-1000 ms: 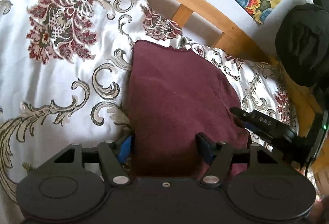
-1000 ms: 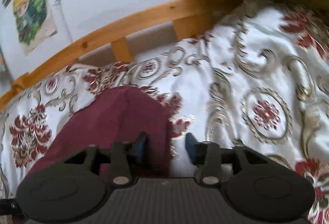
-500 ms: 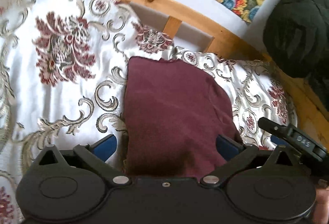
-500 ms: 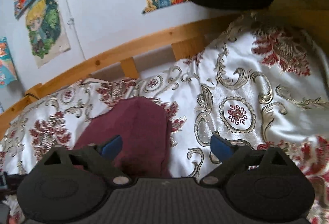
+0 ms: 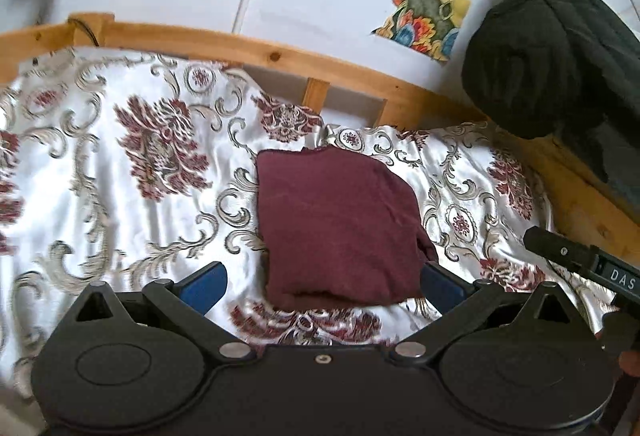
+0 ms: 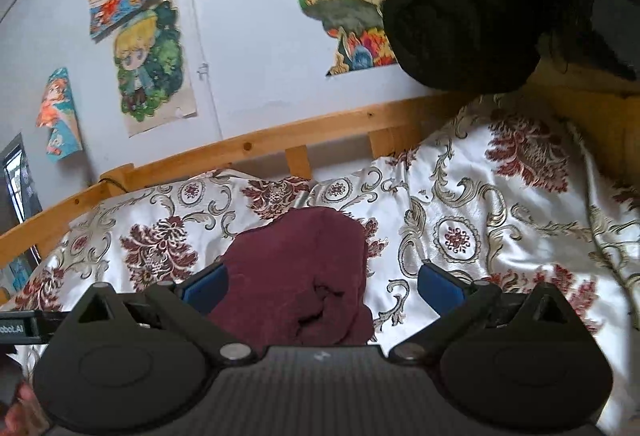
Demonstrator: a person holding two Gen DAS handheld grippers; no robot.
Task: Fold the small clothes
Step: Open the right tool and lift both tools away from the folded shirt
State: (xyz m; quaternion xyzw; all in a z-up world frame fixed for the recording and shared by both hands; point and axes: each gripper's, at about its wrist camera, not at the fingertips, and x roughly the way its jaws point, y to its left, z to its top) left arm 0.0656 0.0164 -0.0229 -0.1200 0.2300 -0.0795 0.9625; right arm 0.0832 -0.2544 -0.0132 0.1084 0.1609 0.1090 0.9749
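A dark red garment [image 5: 336, 228] lies folded in a rough square on the floral bedspread [image 5: 100, 196]. My left gripper [image 5: 322, 284] hovers just short of its near edge. The blue pads [image 5: 204, 286] stand wide apart, and neither touches the cloth. In the right wrist view the same garment [image 6: 304, 260] shows a rumpled near end. My right gripper [image 6: 323, 286] hangs above that end with its jaws still opening. The cloth lies below the gap, free of the pads [image 6: 440, 286].
A wooden bed rail [image 5: 280, 56] runs along the far side of the bed, with posters on the wall above it. A black bundle of fabric [image 5: 532, 56] hangs over the right end of the frame. The bedspread extends to the left and right of the garment.
Both grippers have opened wide and let go of the garment. They have drawn back and risen, so more of the bed and wall shows. The garment stays folded on the bedspread.
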